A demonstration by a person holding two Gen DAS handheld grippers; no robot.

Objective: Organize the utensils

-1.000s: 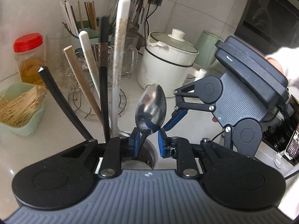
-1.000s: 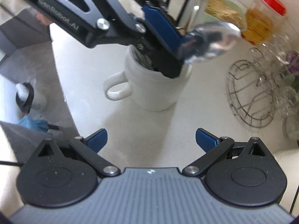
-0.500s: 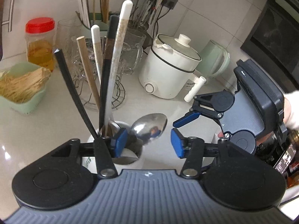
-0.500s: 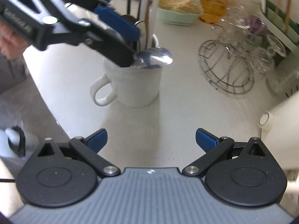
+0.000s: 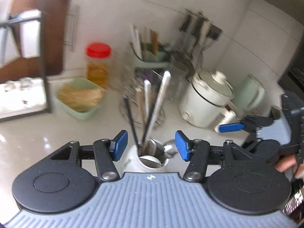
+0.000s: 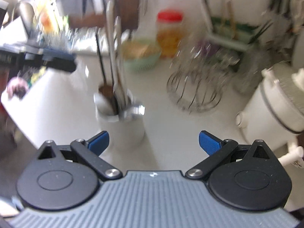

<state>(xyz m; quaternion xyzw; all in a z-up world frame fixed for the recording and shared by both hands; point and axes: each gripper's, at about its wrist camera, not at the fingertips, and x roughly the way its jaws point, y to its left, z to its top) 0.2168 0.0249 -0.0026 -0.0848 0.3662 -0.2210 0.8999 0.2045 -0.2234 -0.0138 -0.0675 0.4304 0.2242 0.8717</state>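
A white mug (image 5: 133, 163) stands on the pale counter with several long utensil handles (image 5: 157, 102) upright in it. A metal spoon (image 5: 170, 149) leans bowl-up over its rim. My left gripper (image 5: 150, 145) hovers above and in front of the mug, open, with nothing touching its blue pads (image 5: 181, 147). In the right wrist view the same mug (image 6: 125, 131) and spoon (image 6: 134, 111) sit ahead of my right gripper (image 6: 153, 142), which is wide open and holds nothing. The left gripper shows there as a blurred dark shape (image 6: 57, 60) at upper left. Both views are motion-blurred.
A white electric pot (image 5: 207, 102) and a pale green kettle (image 5: 250, 93) stand to the right. A wire rack (image 6: 195, 87) is behind the mug. A green tub of sticks (image 5: 81, 96), a red-lidded jar (image 5: 97, 64) and a chopstick holder (image 5: 150, 55) line the back.
My left gripper let go of the spoon, which tipped to lean over the mug's rim. Both grippers then rose and drew back from the mug, rolling as they went.
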